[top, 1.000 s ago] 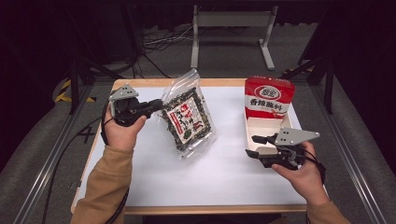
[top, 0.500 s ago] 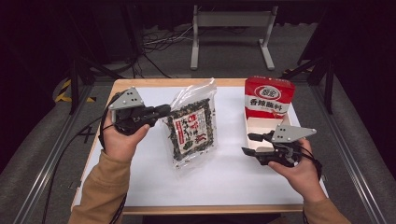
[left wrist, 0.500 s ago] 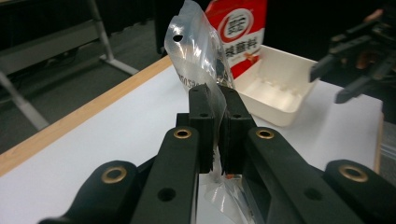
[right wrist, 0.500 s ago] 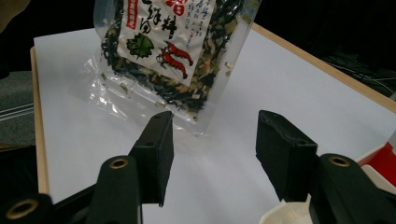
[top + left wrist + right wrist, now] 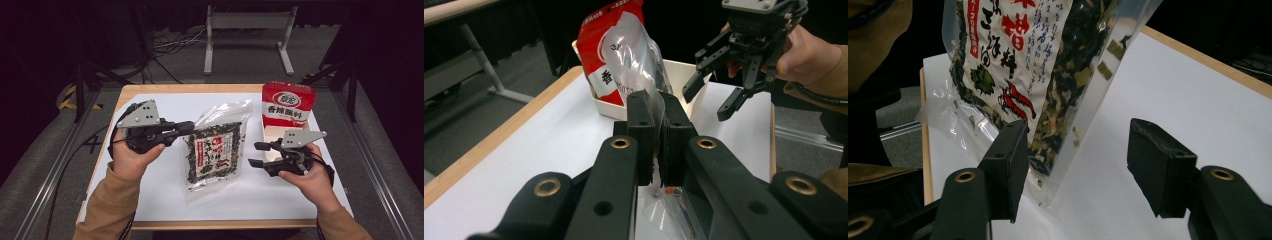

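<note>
left gripper (image 5: 187,128) is pinching the clear top edge of the bag (image 5: 216,150), jaws pressed tight on the plastic, so the bag hangs tilted over the middle of the table (image 5: 150,200) with its bottom end low near the sheet. right gripper (image 5: 256,154) sits just beside the bag's right side, jaws spread and just been opening, nothing between them. red pack (image 5: 288,104) stands in the white tray (image 5: 272,134) behind it.

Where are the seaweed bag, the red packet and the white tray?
seaweed bag (image 5: 216,155): high view, printed label.
red packet (image 5: 287,104): high view, front face.
white tray (image 5: 270,134): high view, inner wall below packet.
</note>
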A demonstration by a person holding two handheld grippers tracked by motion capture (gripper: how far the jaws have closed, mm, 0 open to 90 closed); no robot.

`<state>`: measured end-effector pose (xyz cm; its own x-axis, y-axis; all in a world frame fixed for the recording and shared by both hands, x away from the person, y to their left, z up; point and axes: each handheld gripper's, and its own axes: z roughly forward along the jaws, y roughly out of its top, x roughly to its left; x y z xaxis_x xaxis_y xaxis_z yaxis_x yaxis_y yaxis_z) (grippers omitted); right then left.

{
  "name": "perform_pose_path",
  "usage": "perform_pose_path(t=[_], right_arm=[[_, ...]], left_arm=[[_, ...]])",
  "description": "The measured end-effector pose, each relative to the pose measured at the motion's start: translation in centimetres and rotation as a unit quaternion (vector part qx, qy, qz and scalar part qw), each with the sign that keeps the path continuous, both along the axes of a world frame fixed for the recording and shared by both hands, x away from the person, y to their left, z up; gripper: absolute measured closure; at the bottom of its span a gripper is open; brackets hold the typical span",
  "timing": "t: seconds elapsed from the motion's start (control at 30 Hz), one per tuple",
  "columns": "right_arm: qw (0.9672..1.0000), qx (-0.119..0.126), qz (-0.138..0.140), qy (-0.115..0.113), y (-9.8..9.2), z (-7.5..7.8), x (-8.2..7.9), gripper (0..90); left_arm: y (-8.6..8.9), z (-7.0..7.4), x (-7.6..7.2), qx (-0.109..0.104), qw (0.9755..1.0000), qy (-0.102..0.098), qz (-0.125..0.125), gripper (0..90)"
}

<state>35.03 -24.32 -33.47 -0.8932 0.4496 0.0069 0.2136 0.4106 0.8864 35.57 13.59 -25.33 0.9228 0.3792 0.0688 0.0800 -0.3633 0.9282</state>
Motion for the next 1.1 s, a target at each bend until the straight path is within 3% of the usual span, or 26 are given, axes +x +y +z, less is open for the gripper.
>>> perform_pose_path(t=[0.63, 0.87, 0.9, 1.1], right_arm=[[0.9982, 0.038, 0.033, 0.032, 2.3, -0.2, 1.4, 34.6], [0.9959, 0.051, 0.058, 0.047, 3.1, -0.4, 1.7, 34.1], [0.995, 0.057, 0.065, 0.05, 3.3, -0.5, 1.8, 34.1], [0.9946, 0.056, 0.073, 0.048, 3.8, -0.7, 2.0, 35.4]], left_arm=[[-1.0, 0.0, -0.7, -0.01, 0.999, -0.007, -0.044, 86.4], [-1.2, 0.0, -0.8, -0.014, 0.9984, -0.014, -0.053, 86.3], [-1.3, 0.0, -1.0, -0.014, 0.9983, -0.023, -0.052, 86.3], [-1.3, 0.0, -1.0, -0.018, 0.9979, -0.027, -0.055, 86.3]])
